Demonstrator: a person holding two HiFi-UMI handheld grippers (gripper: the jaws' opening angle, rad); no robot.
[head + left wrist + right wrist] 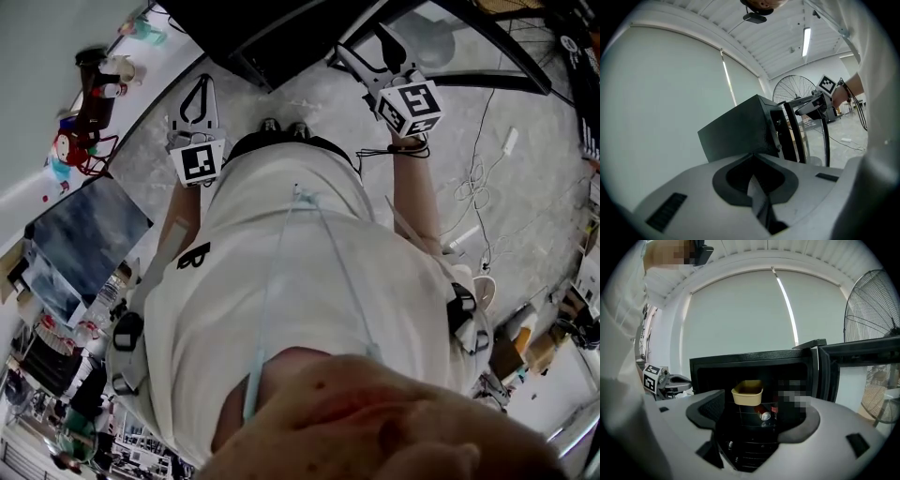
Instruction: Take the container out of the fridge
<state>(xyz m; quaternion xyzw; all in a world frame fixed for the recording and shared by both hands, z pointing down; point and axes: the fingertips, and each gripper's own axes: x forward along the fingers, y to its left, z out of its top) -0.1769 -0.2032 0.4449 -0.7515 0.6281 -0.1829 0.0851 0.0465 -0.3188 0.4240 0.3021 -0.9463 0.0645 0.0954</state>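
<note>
**Container in fridge, neither tool on it**

We stand facing the black fridge (750, 363) with its door (862, 351) swung open to our right. Both tools are raised in front of it.

- Right tool (752, 427): jaws spread, nothing between them. It points straight into the open compartment. In the head view it (386, 45) sits close to the fridge front.
- Left tool (757, 190): jaws pressed together, empty. It points at the fridge's outer side wall (738, 133), not at the opening. Head view puts it (197, 98) left of the right one and further back from the fridge.
- Container (747, 393): tan, open-topped, upright on a wire shelf in the upper part of the fridge. It shows through the gap of the right tool's jaws, well apart from them.
- A can (764, 415) lies on its side on the shelf below the container.
- A large fan (874, 310) stands beyond the door.
- Cables (487, 202) lie on the floor to our right.
</note>
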